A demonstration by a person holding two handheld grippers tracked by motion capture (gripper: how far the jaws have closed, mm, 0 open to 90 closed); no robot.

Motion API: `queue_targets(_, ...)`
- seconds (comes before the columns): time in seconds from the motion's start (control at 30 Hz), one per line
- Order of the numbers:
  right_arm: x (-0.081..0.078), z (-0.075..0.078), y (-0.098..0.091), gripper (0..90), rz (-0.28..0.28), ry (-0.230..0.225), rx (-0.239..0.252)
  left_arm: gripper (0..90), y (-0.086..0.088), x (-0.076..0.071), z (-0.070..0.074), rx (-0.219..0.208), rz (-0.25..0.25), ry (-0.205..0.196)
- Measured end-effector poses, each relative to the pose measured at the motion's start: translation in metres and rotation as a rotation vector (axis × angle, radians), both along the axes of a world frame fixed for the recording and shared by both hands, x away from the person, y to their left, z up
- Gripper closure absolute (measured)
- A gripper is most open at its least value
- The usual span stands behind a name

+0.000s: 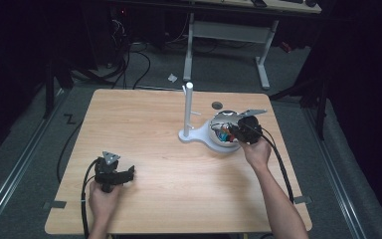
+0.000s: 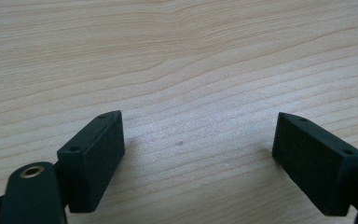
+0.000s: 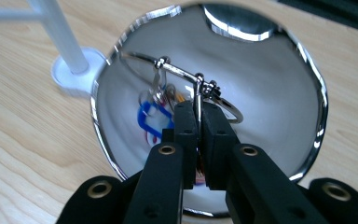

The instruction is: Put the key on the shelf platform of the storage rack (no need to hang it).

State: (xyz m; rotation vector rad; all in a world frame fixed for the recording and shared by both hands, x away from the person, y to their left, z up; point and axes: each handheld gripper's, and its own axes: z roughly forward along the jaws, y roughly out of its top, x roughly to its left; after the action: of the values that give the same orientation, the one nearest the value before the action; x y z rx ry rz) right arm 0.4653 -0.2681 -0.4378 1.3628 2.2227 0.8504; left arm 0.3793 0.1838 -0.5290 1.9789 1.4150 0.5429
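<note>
A shiny metal bowl (image 3: pixel 318 100) stands on the wooden table, right of centre (image 1: pixel 213 128). Over its inside hangs a wire key ring (image 3: pixel 179 70) carrying a blue tag (image 3: pixel 150 119) and other small coloured pieces. My right gripper (image 3: pixel 198 108) is shut on the ring's wire, which is pinched between the two pads. In the high view the right gripper (image 1: pixel 235 131) sits at the bowl's right rim. My left gripper (image 2: pixel 200 135) rests open near the table's front left (image 1: pixel 128 173), with only bare wood between its fingers (image 2: pixel 93 158).
A white stand (image 1: pixel 188 113) with a tall post and short side pegs rises just left of the bowl, its round base (image 3: pixel 77 74) touching the rim. A small dark disc (image 1: pixel 217 105) lies behind the bowl. The wooden table (image 1: pixel 144 119) has open room left and front.
</note>
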Motion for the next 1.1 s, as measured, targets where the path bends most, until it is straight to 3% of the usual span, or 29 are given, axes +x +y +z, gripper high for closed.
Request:
queue_targets(0.37,-0.001,-0.015,-0.014,85.2,-0.051,0.035,0.016,17.1,0.000,0.000,0.000,0.000,0.000,0.000)
queue_targets(0.43,-0.001,-0.015,-0.016,80.3,-0.058,0.033,0.016,17.1,0.000,0.000,0.000,0.000,0.000,0.000)
queue_targets(0.73,-0.008,-0.003,-0.016,59.1,-0.059,0.004,0.032,17.1,0.000,0.000,0.000,0.000,0.000,0.000)
queue_targets(1.1,-0.019,0.016,-0.023,50.4,-0.064,-0.051,0.069,17.1,0.000,0.000,0.000,0.001,0.000,0.000)
